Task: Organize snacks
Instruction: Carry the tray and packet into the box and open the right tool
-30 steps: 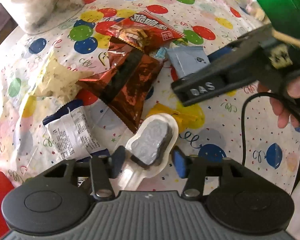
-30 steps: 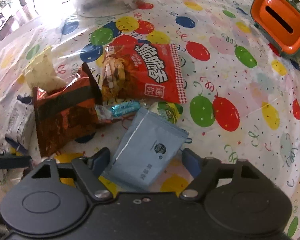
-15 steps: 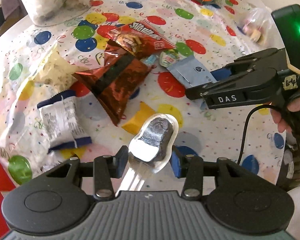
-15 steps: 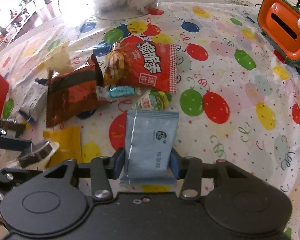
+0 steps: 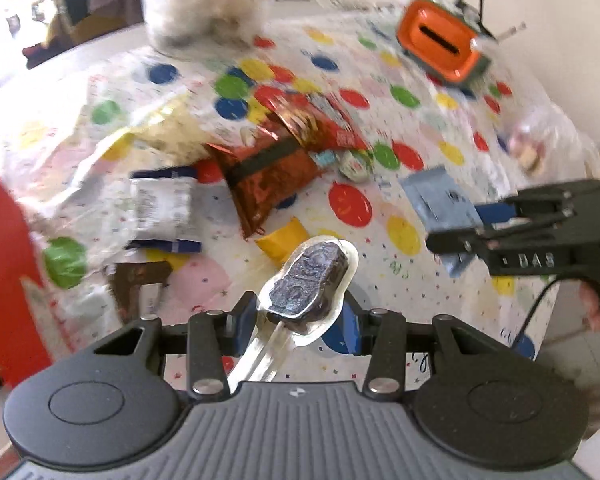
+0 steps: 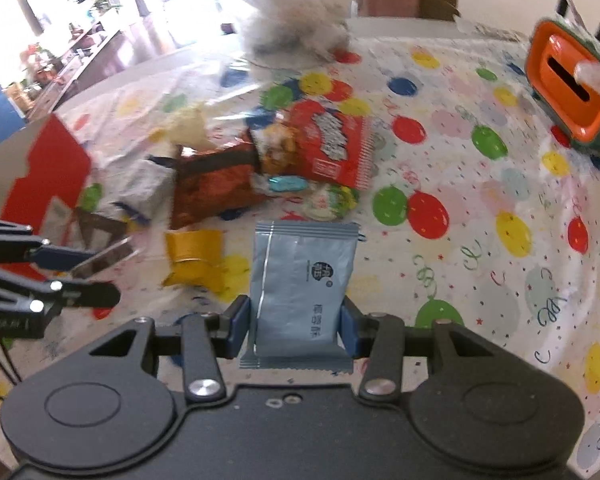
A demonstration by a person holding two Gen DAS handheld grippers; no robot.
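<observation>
My left gripper (image 5: 296, 322) is shut on a clear blister pack holding a dark chocolate piece (image 5: 310, 280), lifted above the table. My right gripper (image 6: 294, 328) is shut on a light blue snack packet (image 6: 304, 280), also lifted; it shows in the left wrist view (image 5: 440, 204) too. On the balloon-print tablecloth (image 6: 480, 184) lie a red snack bag (image 6: 332, 144), a brown foil bag (image 6: 216, 184), a white and blue packet (image 5: 164, 210), a yellow wrapper (image 6: 196, 256) and small candies (image 6: 288, 184).
An orange and green box with a slot (image 6: 568, 92) stands at the far right. A clear bag of white stuff (image 6: 296, 24) sits at the back. A red box (image 6: 44, 176) is at the left edge. The left gripper shows at the left of the right wrist view (image 6: 60, 276).
Both grippers have risen and pulled back from the pile, each carrying its item. The right gripper closed on the blue packet and lifted it off the table.
</observation>
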